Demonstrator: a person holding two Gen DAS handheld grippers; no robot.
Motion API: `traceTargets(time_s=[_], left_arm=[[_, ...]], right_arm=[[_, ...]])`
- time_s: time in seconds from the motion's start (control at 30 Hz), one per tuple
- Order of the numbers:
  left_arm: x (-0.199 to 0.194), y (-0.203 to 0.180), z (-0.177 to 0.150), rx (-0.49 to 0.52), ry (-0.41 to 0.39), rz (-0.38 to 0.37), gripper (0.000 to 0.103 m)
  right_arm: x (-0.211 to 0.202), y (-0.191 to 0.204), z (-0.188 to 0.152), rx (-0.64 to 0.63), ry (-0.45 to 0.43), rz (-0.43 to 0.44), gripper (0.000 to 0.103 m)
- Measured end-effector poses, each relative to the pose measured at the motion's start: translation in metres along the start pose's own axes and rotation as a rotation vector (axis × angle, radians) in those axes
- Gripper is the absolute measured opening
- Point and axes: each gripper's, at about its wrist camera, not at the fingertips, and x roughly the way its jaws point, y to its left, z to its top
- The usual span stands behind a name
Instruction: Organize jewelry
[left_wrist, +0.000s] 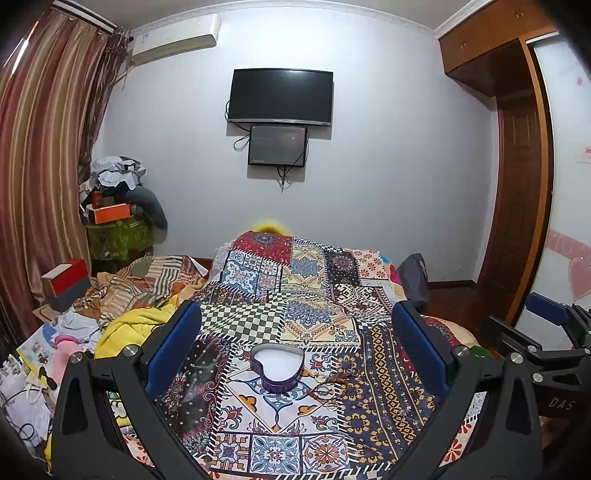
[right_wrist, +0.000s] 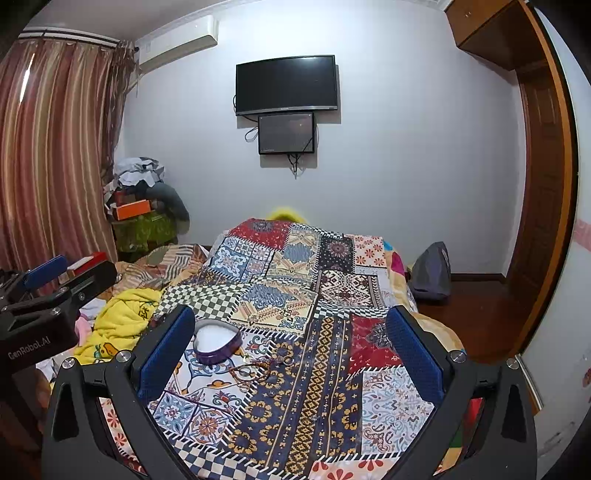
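Jewelry (right_wrist: 258, 369) lies loose on the bed's patchwork quilt (right_wrist: 295, 424), just beside the open heart-shaped box (left_wrist: 277, 365), probably for easy transfer. The left gripper (left_wrist: 295, 350) and right gripper (right_wrist: 290, 354) both hover spread wide, pinching nothing.

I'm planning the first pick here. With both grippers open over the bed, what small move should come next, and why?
Probably lower the open right gripper toward the reddish beaded bracelets. They lie loose on the patchwork quilt beside the open purple heart-shaped box, whose white inside looks empty.
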Motion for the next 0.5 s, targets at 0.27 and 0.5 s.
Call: traceTargets(time_s=[0.27,0.5], left_arm=[[0.023,0.002,-0.006,0.010,0.077,0.003,0.103],[0.059,0.007,-0.024,0.002,0.124,0.008,0.103]], right_arm=[[0.022,-0.007,-0.011,-0.003,0.064,-0.029,0.103],[0.053,-0.016,-0.034,0.004,0.194,-0.045,0.103]])
